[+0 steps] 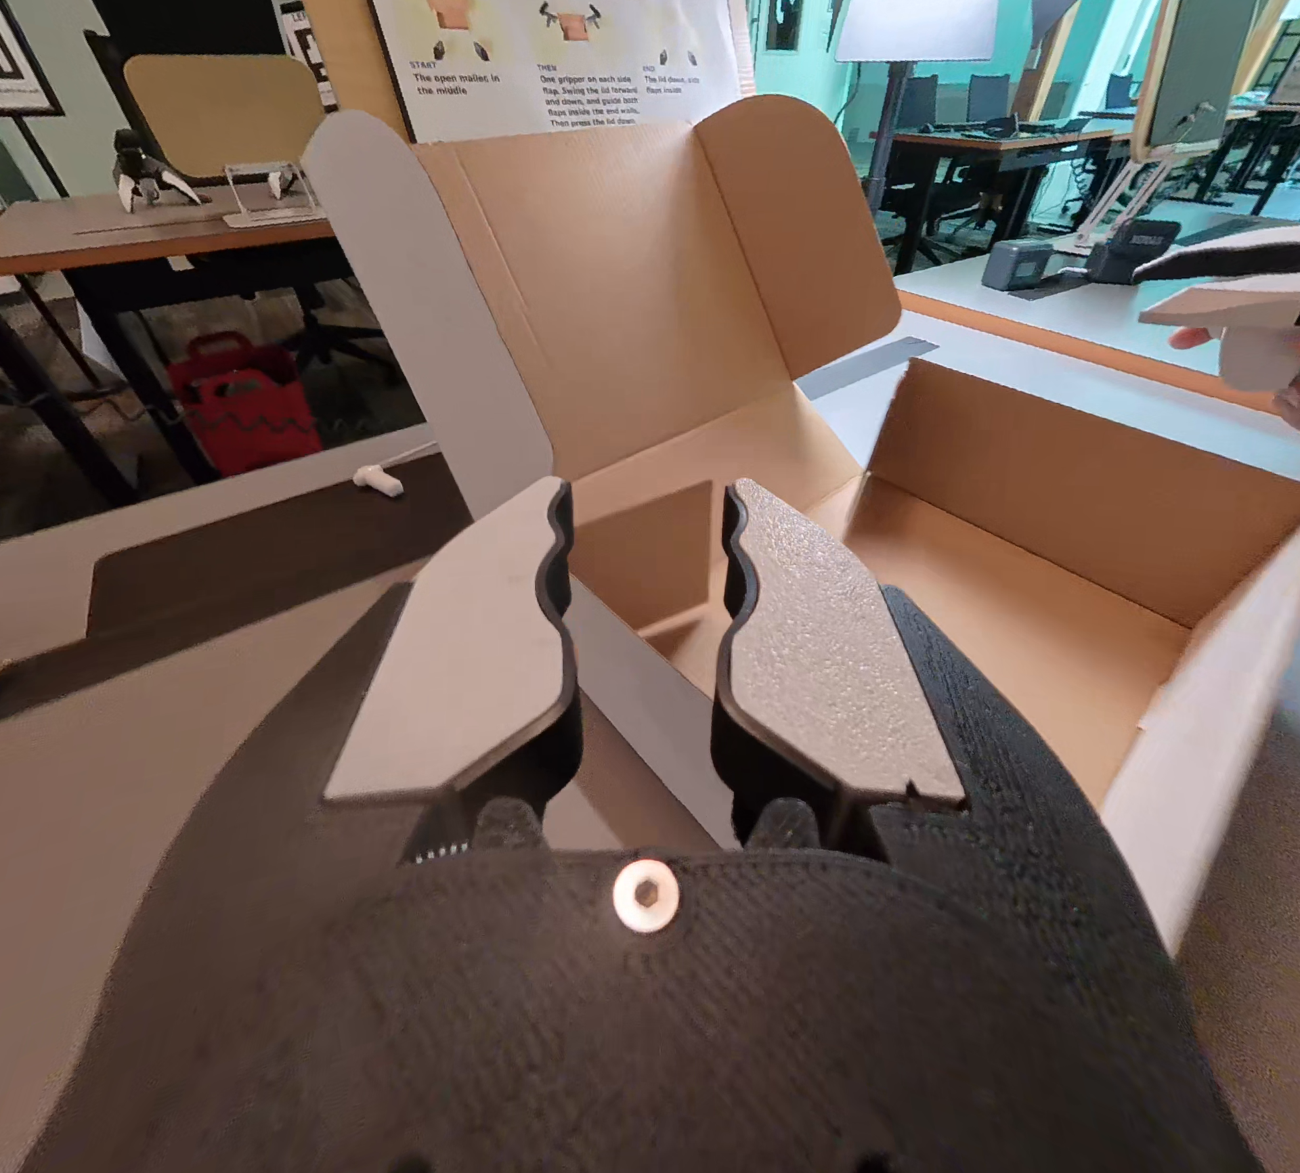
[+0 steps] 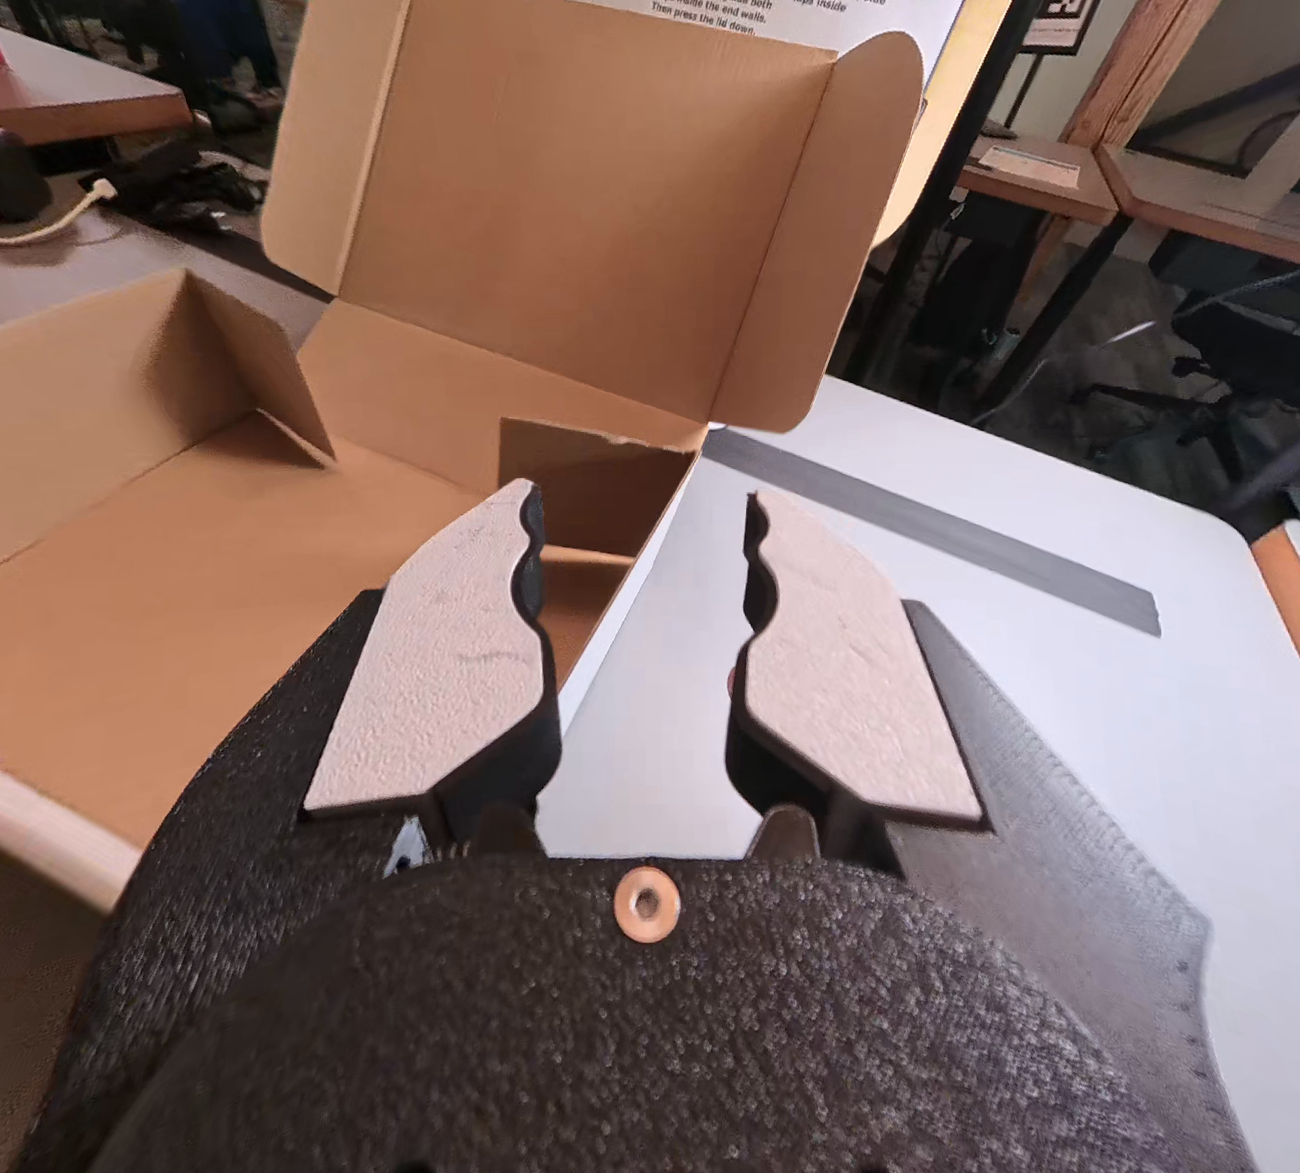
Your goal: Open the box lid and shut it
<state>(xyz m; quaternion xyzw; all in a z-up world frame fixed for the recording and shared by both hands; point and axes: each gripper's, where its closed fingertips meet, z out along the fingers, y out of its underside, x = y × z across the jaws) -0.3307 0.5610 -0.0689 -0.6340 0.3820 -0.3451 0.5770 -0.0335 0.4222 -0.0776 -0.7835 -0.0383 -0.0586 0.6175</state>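
White-outside, brown-inside cardboard mailer box (image 1: 1055, 577) sits on the pale table (image 2: 914, 577), lid (image 2: 584, 211) upright beyond both tongs — left gripper (image 1: 647, 499) and right gripper (image 2: 644, 499) parted, empty, one at each end wall.

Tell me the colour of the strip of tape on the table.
Dark grey tape, on the white table; clearest in the right wrist view.

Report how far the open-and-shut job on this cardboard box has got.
Done: the lid stands upright, its side flaps spread, and the box lies open and empty. In hand: the left gripper and right gripper are both open, each at one end wall of the box, gripping nothing. Left: take the flaps, swing the lid down, tuck them inside and press it shut.
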